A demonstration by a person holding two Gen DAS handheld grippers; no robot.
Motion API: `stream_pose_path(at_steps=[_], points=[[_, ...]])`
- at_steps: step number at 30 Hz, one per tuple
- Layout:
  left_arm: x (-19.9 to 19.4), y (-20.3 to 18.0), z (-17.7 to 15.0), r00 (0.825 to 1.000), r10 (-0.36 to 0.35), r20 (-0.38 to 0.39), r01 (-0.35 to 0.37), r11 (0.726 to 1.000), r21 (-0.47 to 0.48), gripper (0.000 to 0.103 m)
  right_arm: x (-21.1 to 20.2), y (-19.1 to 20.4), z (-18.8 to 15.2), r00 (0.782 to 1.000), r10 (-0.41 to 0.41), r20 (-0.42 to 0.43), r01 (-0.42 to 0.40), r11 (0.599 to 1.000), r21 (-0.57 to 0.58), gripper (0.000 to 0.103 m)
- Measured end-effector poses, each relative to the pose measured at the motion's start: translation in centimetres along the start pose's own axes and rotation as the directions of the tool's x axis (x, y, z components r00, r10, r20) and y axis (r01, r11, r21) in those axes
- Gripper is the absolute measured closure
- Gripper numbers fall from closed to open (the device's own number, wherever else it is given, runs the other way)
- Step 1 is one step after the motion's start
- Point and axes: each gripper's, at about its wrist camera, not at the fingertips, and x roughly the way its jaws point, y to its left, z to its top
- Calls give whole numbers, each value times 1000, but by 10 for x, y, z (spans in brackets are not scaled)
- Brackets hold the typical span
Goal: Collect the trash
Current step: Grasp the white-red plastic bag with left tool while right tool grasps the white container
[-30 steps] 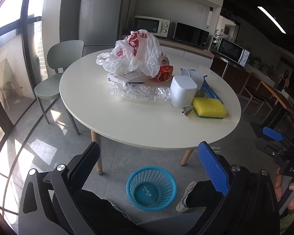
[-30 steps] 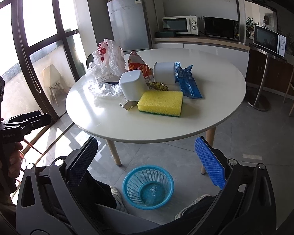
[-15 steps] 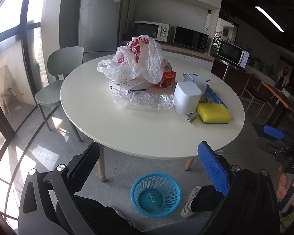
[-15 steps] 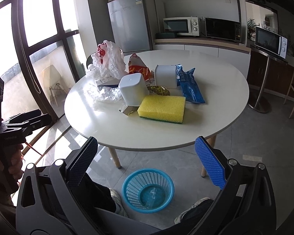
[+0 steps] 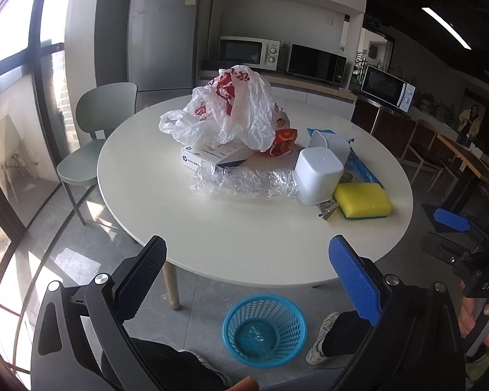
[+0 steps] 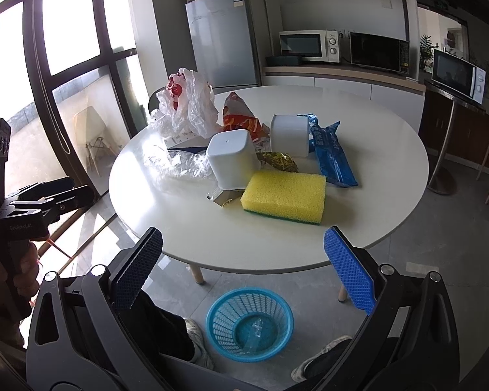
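Note:
A round white table (image 5: 244, 238) (image 6: 384, 150) holds a crumpled white plastic bag (image 5: 234, 107) (image 6: 189, 104), clear plastic wrap (image 5: 244, 179) (image 6: 176, 166), a red snack wrapper (image 5: 283, 141) (image 6: 241, 119), a blue wrapper (image 6: 332, 153) (image 5: 362, 166), a gold wrapper (image 6: 278, 161) and a small foil scrap (image 6: 220, 197). A blue mesh basket (image 5: 264, 329) (image 6: 249, 322) stands on the floor under the table's near edge. My left gripper (image 5: 247, 270) and right gripper (image 6: 243, 267) are both open and empty, held short of the table above the basket.
Two white tubs (image 6: 233, 159) (image 6: 290, 135), a yellow sponge (image 6: 285, 197) (image 5: 363, 200) and a white HP box (image 5: 212, 156) also sit on the table. A green chair (image 5: 94, 137) stands at its far left. The person's legs and shoes (image 5: 322, 342) are beside the basket.
Both grippers have risen and come slightly closer to the table. Their jaws stay open. Nothing on the table has moved.

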Motion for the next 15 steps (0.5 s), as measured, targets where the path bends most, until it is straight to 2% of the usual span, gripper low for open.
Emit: stream_pose_path(at_steps=[8,15], points=[[15,11,41,999,12,53,-11,1000,-27,6,31,-3,23,1000,-9,-2,9,1000,2,8],[41,23,76,998,11,60,-7,998,-60,6,66,6,45,1000,2,-22,-3,999,-34,8]])
